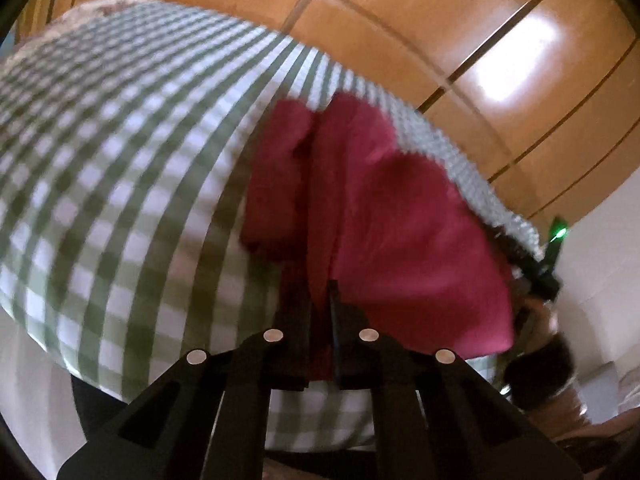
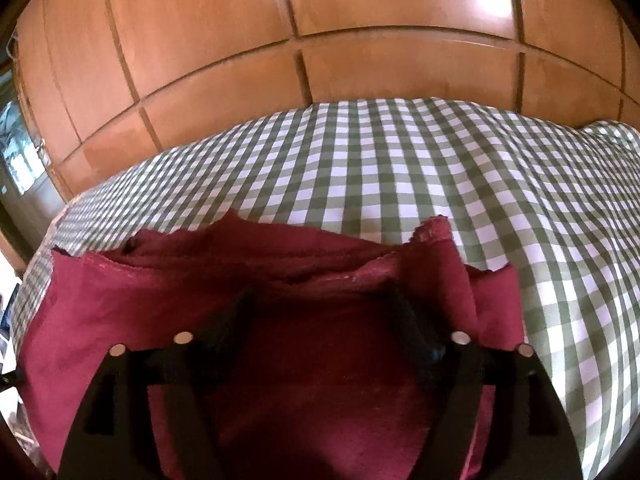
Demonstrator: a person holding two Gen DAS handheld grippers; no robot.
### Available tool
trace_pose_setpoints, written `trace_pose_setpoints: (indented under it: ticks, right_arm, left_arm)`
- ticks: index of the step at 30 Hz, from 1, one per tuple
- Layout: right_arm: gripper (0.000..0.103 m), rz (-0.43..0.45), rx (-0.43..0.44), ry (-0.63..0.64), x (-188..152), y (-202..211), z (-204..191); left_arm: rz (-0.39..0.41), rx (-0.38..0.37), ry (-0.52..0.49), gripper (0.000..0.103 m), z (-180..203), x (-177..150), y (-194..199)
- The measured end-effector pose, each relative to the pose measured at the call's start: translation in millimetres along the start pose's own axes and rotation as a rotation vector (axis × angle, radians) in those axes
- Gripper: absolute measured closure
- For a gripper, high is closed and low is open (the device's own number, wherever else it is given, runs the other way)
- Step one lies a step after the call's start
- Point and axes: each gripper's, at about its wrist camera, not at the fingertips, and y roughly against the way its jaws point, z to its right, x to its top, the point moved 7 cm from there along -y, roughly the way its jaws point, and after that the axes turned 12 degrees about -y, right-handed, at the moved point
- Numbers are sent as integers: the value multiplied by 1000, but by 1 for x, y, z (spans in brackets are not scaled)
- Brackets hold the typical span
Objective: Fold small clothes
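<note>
- Left wrist view: the left gripper [image 1: 320,300] had its jaws drawn together on the near edge of the maroon garment [image 1: 380,208]; a strip of the cloth showed between the fingers [image 1: 334,308].
- The garment lay on the green-checked cloth [image 1: 120,160], toward its right side, with its long axis running from the near edge toward the far wood-panelled wall [image 1: 440,20]. The view was blurred, so its finer creases could not be read.
- The right gripper [image 1: 548,264] showed at the garment's right edge, with a green light on it.
- Right wrist view: the right gripper [image 2: 324,312] stood with jaws wide apart over the maroon garment [image 2: 280,380], holding nothing; its fingers [image 2: 412,320] hung just above or on the cloth, which one could not be told.
- The garment's far edge [image 2: 300,256] was ragged and rumpled, lying across the view from left to right.
- Judgement: the step in hand appeared to be pinching an edge to fold. It would go best with the right jaws closing on the matching edge and both grippers carrying it evenly, keeping the cloth taut.
</note>
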Motion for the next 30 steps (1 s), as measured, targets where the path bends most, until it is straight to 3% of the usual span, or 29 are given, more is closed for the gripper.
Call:
trace_pose_setpoints:
  ticks: [5, 8, 9, 15, 20, 23, 24, 27, 30]
  right_arm:
    - [18, -13, -75, 78, -5, -6, -10]
    - [17, -14, -105, 106, -6, -9, -12]
    - [17, -13, -109, 110, -7, -10, -12]
    - [16, -11, -110, 112, -7, -11, -11]
    - [16, -8, -115, 115, -7, -10, -12]
    - [15, -8, -118, 118, -7, -11, -12]
    - [15, -8, -119, 119, -7, -11, -13]
    - [15, -7, -121, 120, -8, -11, -12]
    - [15, -6, -124, 122, -8, -11, -13]
  left_arm:
    - [20, 12, -44, 93, 5, 2, -4]
    - [54, 20, -27, 63, 6, 7, 5]
    - [68, 29, -22, 43, 5, 9, 8]
    - [124, 60, 5, 38, 8, 35, 12]
    - [170, 134, -52, 38, 17, 66, 4]
    - [100, 145, -81, 39, 20, 74, -20]
    - [82, 159, -86, 43, 19, 76, -28]
    - [42, 228, -122, 91, 15, 77, -48]
    - [59, 285, -109, 92, 6, 73, -53]
